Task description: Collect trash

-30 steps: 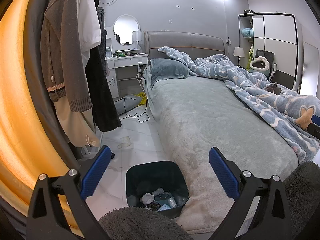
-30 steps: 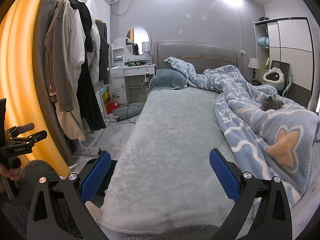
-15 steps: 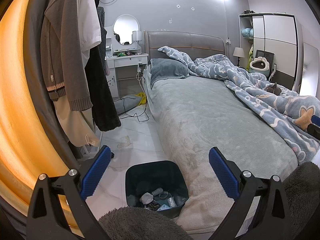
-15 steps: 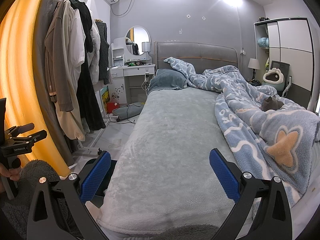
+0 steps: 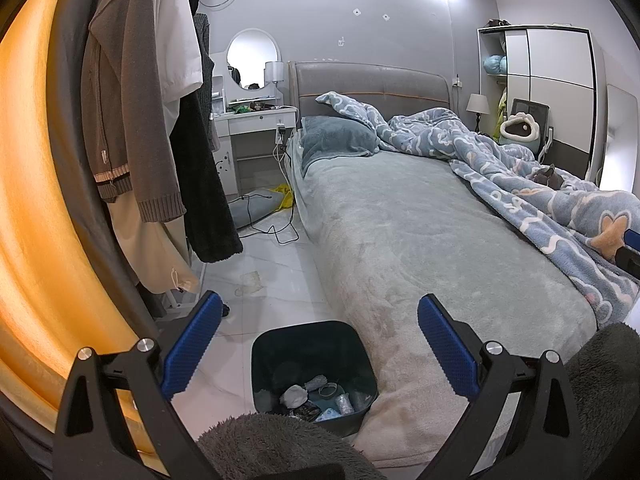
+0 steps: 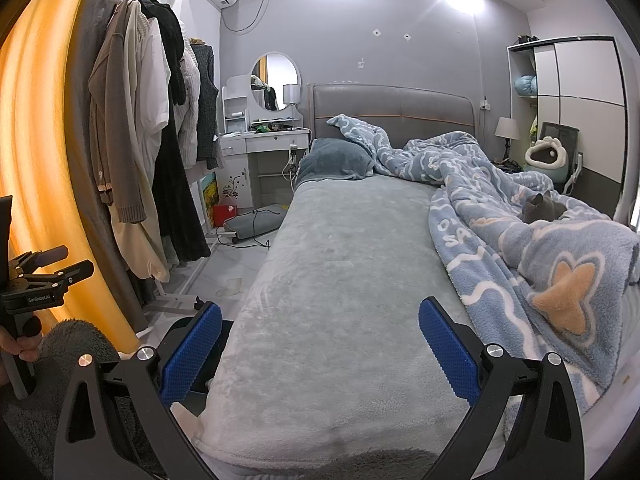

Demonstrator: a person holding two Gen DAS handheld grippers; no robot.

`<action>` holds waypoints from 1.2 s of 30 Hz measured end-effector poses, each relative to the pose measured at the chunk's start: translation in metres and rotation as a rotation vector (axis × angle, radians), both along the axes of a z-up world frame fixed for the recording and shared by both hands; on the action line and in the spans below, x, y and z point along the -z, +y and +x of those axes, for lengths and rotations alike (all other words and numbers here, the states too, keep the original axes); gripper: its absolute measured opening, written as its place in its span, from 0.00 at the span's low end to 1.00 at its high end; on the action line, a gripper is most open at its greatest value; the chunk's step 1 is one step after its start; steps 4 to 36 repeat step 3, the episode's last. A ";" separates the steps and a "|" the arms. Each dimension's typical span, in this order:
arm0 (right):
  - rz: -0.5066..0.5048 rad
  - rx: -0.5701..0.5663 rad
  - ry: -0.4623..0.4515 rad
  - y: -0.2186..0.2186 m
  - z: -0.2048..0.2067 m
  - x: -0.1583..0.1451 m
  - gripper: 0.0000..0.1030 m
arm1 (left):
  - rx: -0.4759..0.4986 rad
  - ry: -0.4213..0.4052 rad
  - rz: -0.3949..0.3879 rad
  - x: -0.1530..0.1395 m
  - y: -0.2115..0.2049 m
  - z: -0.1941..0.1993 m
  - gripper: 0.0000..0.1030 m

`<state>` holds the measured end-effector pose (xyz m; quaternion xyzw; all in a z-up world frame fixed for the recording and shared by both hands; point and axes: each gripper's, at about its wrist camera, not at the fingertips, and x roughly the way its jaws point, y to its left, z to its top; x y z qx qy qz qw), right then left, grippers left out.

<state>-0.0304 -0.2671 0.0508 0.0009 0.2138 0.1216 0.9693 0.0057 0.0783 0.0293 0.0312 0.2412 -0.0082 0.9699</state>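
Two hand-held grippers are showing, one per view. The left hand-held gripper (image 5: 318, 344) is hanging with its blue-padded jaws spread wide and nothing between them, above one dark trash bin (image 5: 280, 344) standing on the white tiled floor (image 5: 280, 276), touching the bed's foot corner. The bin is holding several small pieces of trash (image 5: 316, 394): one crumpled whitish wad, one ring-shaped item and some clear wrappers; an exact count cannot be told. One pale scrap (image 5: 249, 283) is lying on the floor between the clothes rack and the bed, well apart from the bin.

The right hand-held gripper (image 6: 320, 348) is likewise standing released, its jaws wide apart over the foot of one bed (image 6: 340, 280) covered in a grey-green fleece. One blue patterned blanket (image 6: 520, 248) is lying bunched along the bed's right side. One grey cat (image 6: 542, 208) is resting on that blanket. One pillow (image 6: 336, 162) is sitting by the headboard.
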 end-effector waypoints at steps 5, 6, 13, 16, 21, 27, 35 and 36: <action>0.000 0.000 0.000 0.000 -0.001 0.000 0.97 | 0.000 0.000 0.001 0.000 0.000 0.000 0.97; 0.000 0.000 0.000 0.000 -0.001 0.000 0.97 | 0.000 0.000 0.001 0.000 0.000 0.000 0.97; 0.000 0.000 0.000 0.000 -0.001 0.000 0.97 | 0.000 0.000 0.001 0.000 0.000 0.000 0.97; 0.000 0.000 0.000 0.000 -0.001 0.000 0.97 | 0.000 0.000 0.001 0.000 0.000 0.000 0.97; 0.000 0.000 0.000 0.000 -0.001 0.000 0.97 | 0.000 0.000 0.001 0.000 0.000 0.000 0.97; 0.000 0.000 0.000 0.000 -0.001 0.000 0.97 | 0.000 0.000 0.001 0.000 0.000 0.000 0.97; 0.000 0.000 0.000 0.000 -0.001 0.000 0.97 | 0.000 0.000 0.001 0.000 0.000 0.000 0.97; 0.000 0.000 0.000 0.000 -0.001 0.000 0.97 | 0.000 0.000 0.001 0.000 0.000 0.000 0.97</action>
